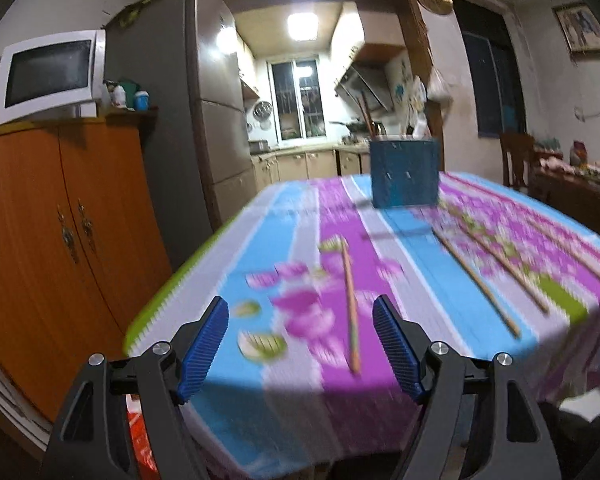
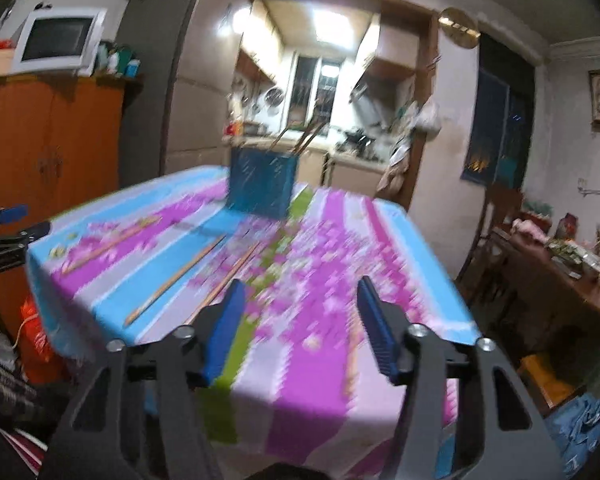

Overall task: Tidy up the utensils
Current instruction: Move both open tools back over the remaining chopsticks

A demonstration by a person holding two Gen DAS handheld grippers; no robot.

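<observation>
Three wooden chopsticks lie loose on the striped floral tablecloth (image 1: pixel 400 248). One chopstick (image 1: pixel 351 312) lies just ahead of my open, empty left gripper (image 1: pixel 300 320). Two more chopsticks (image 1: pixel 476 284) (image 1: pixel 508 268) lie to the right. A blue utensil holder (image 1: pixel 404 172) stands at the table's far side with chopsticks standing in it. In the right wrist view the holder (image 2: pixel 262 184) is far ahead, three chopsticks (image 2: pixel 176 280) (image 2: pixel 112 244) (image 2: pixel 228 280) lie left of my open, empty right gripper (image 2: pixel 300 300). Both views are blurred.
An orange cabinet (image 1: pixel 60 220) with a microwave (image 1: pixel 48 76) stands left of the table, beside a grey fridge (image 1: pixel 168 120). A dark side table (image 2: pixel 560 272) with clutter and a chair (image 1: pixel 516 160) stand at right. The left gripper's tip shows at the left edge (image 2: pixel 8 232).
</observation>
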